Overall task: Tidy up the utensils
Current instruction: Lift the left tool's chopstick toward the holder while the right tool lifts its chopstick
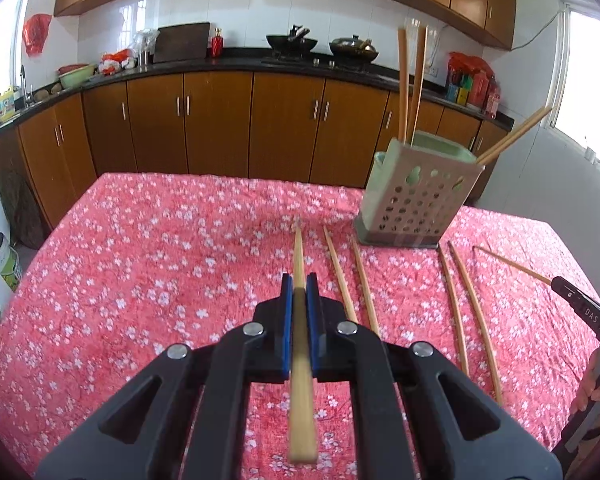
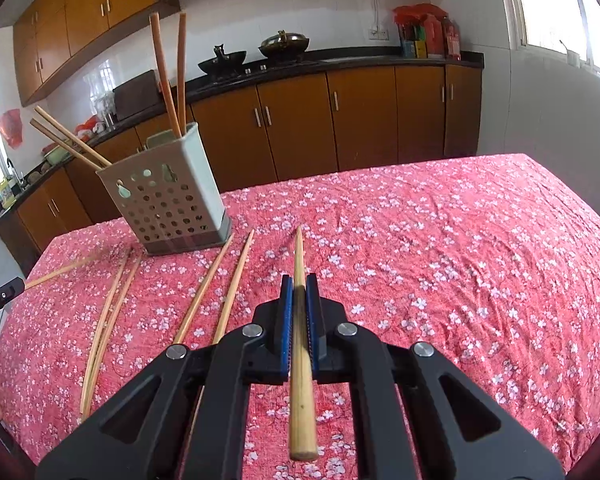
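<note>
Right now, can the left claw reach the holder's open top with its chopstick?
Probably yes: the left claw is shut on a chopstick, and nothing stands between it and the holder.

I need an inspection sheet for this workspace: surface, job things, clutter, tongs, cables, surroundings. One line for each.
Surface: table under a red flowered cloth.
Job's things: holder standing upright with four chopsticks inside; loose chopsticks lying on the cloth in front of it.
Clutter: nothing seen on the table.
Tongs: left tongs shut on a chopstick; right tongs shut on another chopstick.
Cables: one wire on the wall by the window.
Surroundings: kitchen counter with woks, brown cabinets.
</note>
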Available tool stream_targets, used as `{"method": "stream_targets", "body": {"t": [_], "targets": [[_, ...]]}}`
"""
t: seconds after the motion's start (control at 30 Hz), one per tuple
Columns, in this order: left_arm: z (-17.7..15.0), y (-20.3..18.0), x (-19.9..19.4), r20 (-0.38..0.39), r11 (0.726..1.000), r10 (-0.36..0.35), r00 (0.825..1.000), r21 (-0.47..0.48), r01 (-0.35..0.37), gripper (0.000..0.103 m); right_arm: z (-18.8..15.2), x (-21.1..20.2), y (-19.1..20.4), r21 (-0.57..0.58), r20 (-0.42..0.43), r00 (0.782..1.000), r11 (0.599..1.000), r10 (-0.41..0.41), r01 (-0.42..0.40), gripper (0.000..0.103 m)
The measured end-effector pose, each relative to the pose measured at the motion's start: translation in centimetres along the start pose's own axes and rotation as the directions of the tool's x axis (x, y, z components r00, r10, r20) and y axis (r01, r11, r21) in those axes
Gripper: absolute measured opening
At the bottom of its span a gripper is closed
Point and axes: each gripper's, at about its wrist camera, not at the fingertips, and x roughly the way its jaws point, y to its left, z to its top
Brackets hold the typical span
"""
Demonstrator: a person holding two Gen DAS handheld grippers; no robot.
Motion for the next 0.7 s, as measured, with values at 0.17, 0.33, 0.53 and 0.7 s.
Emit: {"method": "stream_targets", "body": {"t": [0.17,0.33,0.53,0.7], "targets": [[1.2,0.0,-1.3,0.052,1.000,-0.005,0.999,-0.012,0.006,0.008,0.8,-0.8,0.2,0.002,0.041,0.999,1.000,0.007,-0.007,0.008],[2.2,0.0,-2.6,0.098,1.000,-0.004,0.995,-0.026,0.006,0.008,1.7,-1.9,0.6,0.004,0.091,0.996,1.000,0.019,-0.020,0.008],[3.1,-0.1,-3.5,0.128,0.999,-0.009,0.992,-0.034,0.013,0.008,2.6,-2.9,1.1,-0.004,0.128,0.991,0.999,0.033,-0.033,0.008],[3.3,-0.2,-3.7,0.137,0.999,-0.017,0.990,-0.028,0.021,0.008,3.0,-3.0,1.3,-0.008,0.141,0.989,0.999,0.041,-0.040,0.008]]}}
